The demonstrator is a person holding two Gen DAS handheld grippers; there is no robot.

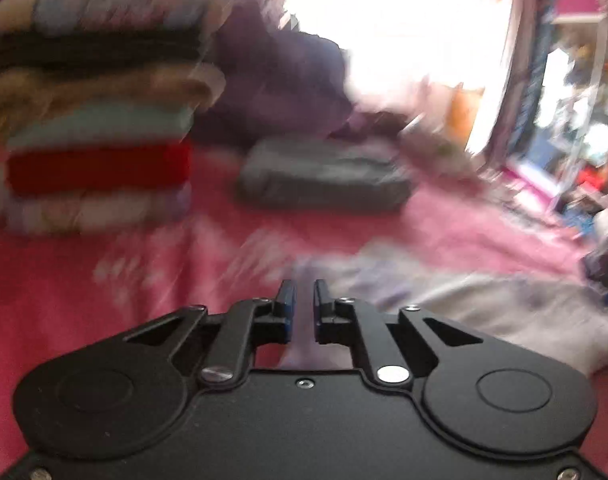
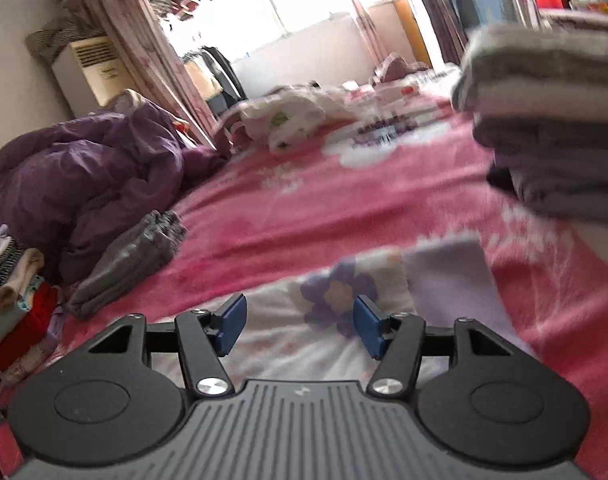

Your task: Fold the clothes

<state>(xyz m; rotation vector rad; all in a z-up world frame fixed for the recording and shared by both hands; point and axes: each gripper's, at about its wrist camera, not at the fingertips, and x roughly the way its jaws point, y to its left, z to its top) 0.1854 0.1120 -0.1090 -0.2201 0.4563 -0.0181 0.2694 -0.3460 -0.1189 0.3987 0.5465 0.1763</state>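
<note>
A white garment with lilac flowers [image 2: 343, 304] lies flat on the pink bedspread [image 2: 343, 200], right under my right gripper [image 2: 300, 324], which is open and empty above it. In the blurred left wrist view the same pale garment [image 1: 483, 304] lies ahead and to the right. My left gripper [image 1: 304, 300] has its jaws close together with a narrow gap; pale cloth shows between and below them, and I cannot tell whether it is pinched.
A tall stack of folded clothes [image 1: 100, 120] stands at the left, a folded grey garment [image 1: 323, 176] beside it. A purple quilt [image 2: 76, 184] is heaped at the left, a grey folded pile [image 2: 551, 128] at the right, and loose clothes [image 2: 296, 116] lie further back.
</note>
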